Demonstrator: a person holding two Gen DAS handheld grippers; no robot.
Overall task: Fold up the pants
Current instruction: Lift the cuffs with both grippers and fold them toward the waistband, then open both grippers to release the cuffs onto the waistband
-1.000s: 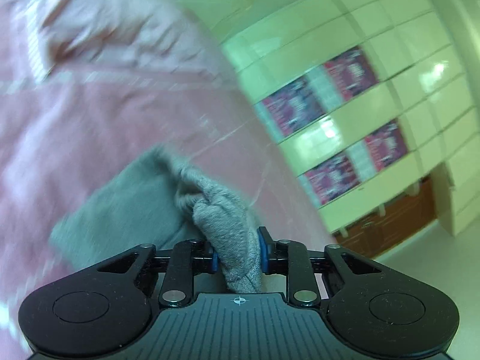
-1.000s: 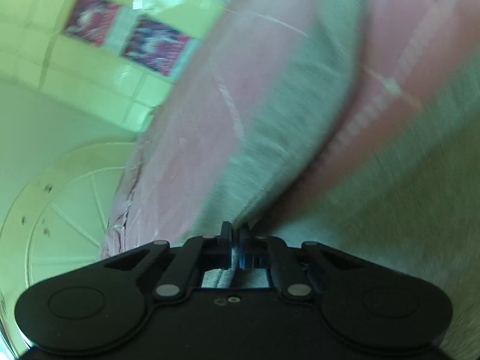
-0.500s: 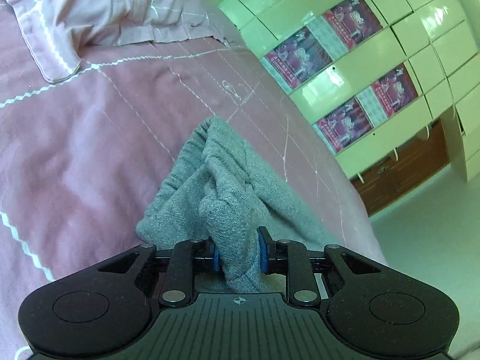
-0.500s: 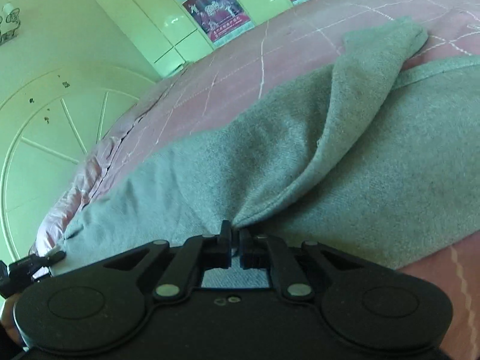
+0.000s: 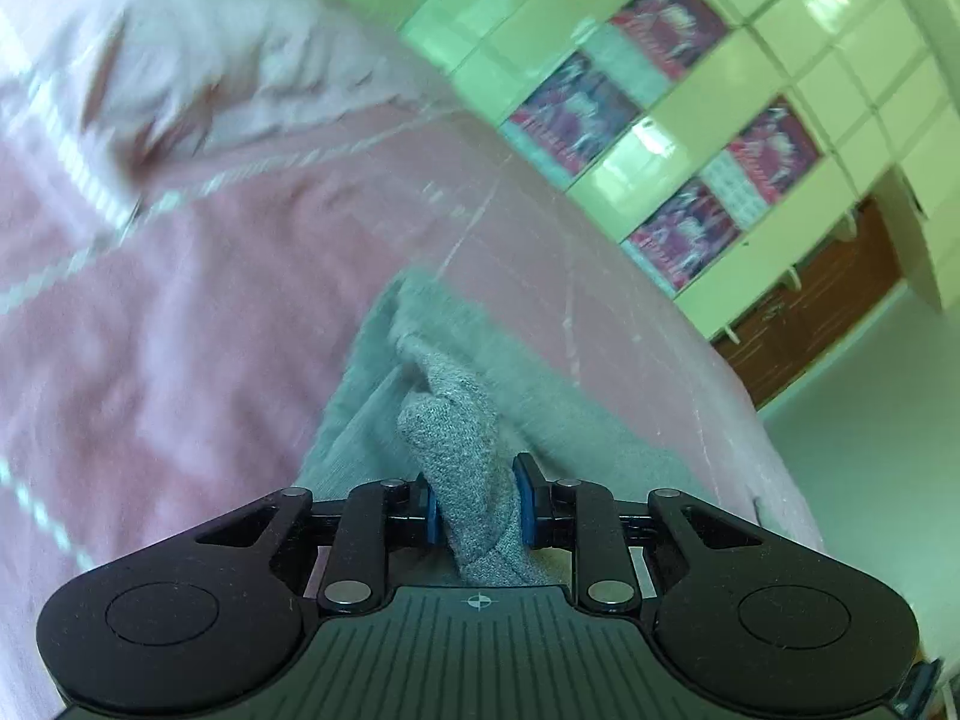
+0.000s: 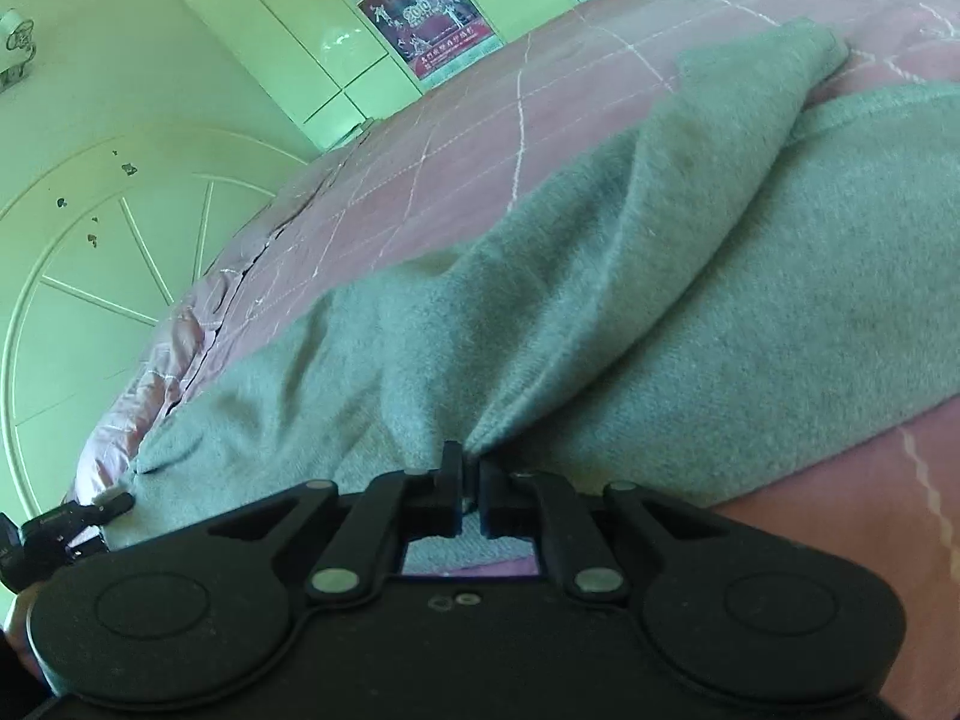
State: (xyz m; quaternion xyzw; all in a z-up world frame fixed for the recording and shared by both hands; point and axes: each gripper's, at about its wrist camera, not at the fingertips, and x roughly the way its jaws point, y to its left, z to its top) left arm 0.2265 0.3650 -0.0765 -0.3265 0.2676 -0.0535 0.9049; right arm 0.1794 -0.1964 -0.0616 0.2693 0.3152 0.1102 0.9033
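Note:
The grey pants (image 6: 690,300) lie spread on a pink bedspread (image 6: 456,138). My right gripper (image 6: 468,468) is shut on a pinched edge of the grey fabric, low over the bed, with folds running away from it. My left gripper (image 5: 474,498) is shut on a thick bunched wad of the same pants (image 5: 456,438), which trail forward over the bedspread (image 5: 180,324). In the right wrist view the left gripper (image 6: 102,504) shows at the far left, holding the pants' other end.
A pink pillow (image 5: 180,72) lies at the far side of the bed. Pale green cabinets with red posters (image 5: 690,138) stand beyond the bed's edge. A pale round-panelled headboard (image 6: 90,276) stands left of the bed.
The left wrist view has shifted and blurred, so the left gripper is moving with the pants still in it. The right gripper holds its pinch, and the pants look nearly unchanged.

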